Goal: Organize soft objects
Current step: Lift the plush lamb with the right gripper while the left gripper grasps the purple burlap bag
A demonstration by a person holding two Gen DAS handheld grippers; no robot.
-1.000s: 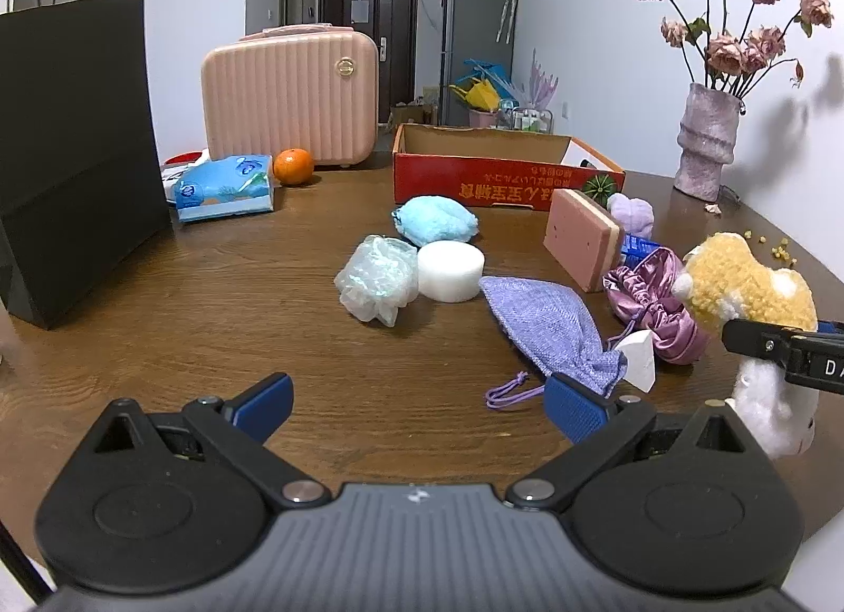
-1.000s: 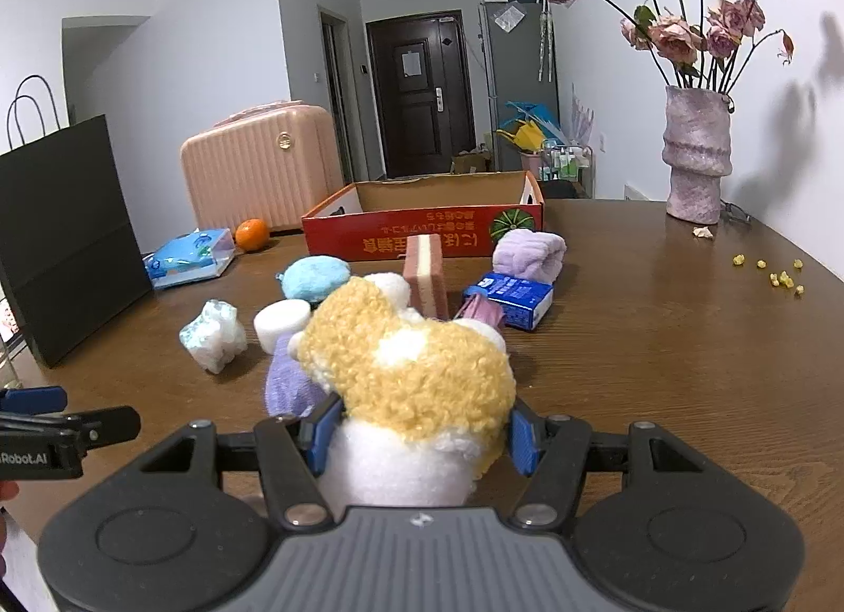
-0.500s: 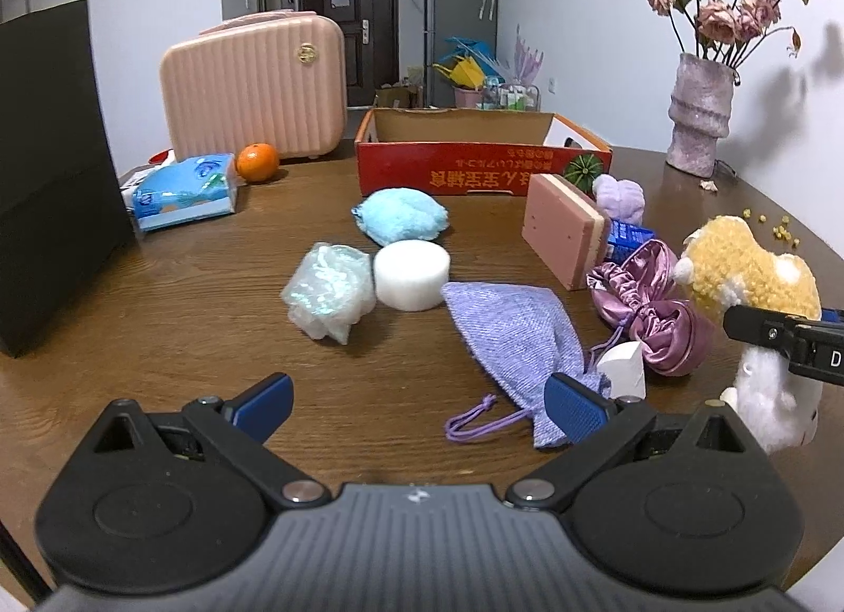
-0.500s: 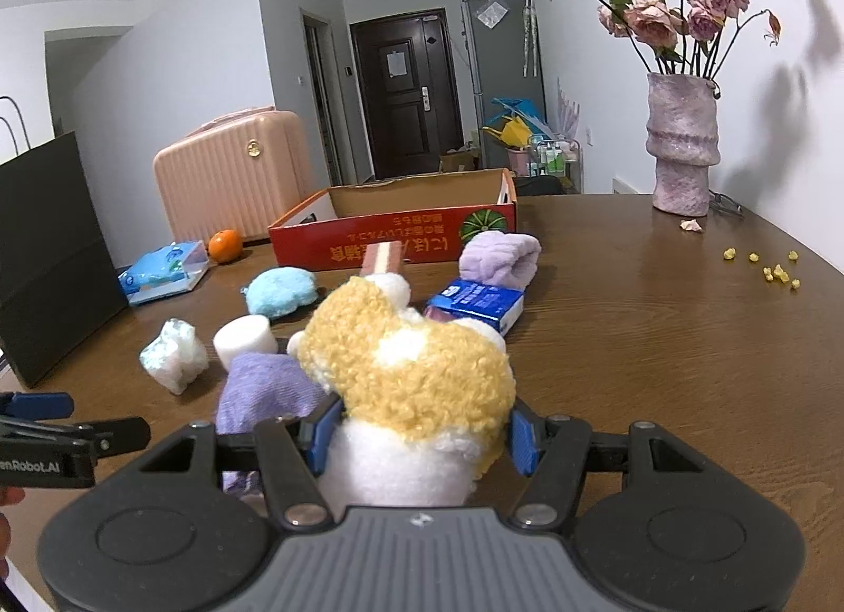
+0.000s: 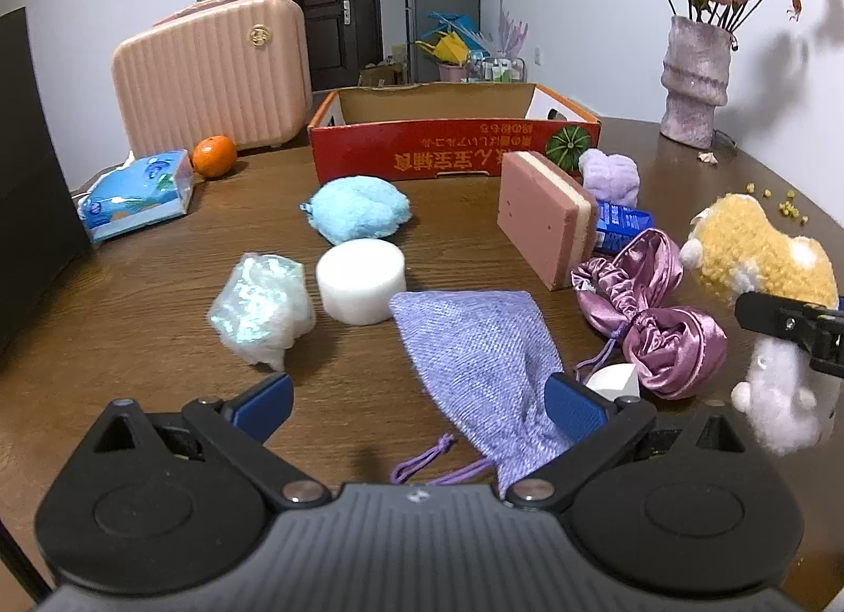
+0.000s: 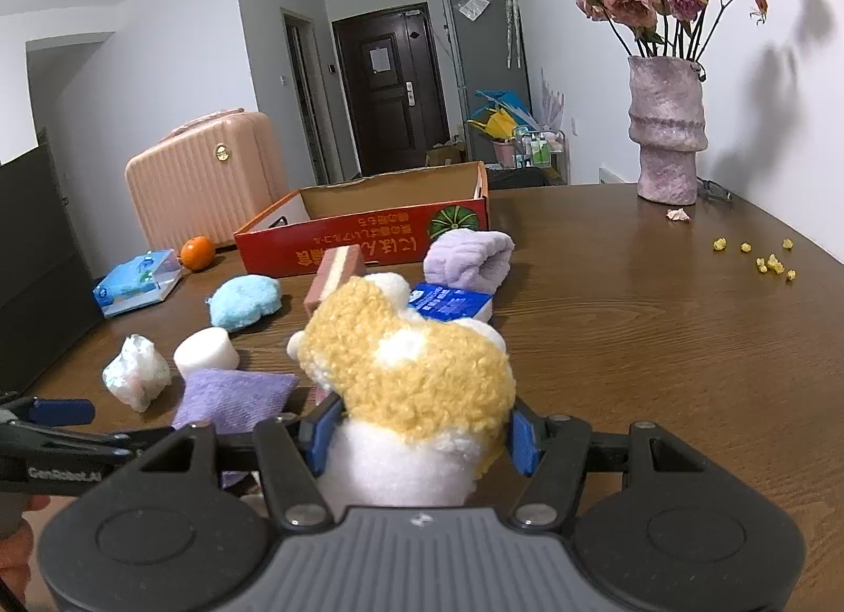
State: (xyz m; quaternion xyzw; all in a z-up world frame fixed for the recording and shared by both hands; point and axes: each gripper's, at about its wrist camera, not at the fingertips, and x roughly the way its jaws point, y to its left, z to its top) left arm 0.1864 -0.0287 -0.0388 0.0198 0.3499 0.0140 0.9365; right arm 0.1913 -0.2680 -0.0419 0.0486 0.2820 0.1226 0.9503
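My right gripper clamps the plush toy above the table; the red box, seemingly its destination, lies ahead and slightly left. My left gripper, nearer the purple pouch, hangs wide open, holding nothing.

Cardboard box stood at tabletop rear, suitcase to its left. Sponge block before box. Drawstring pouch nearest, foam cylinder just behind.
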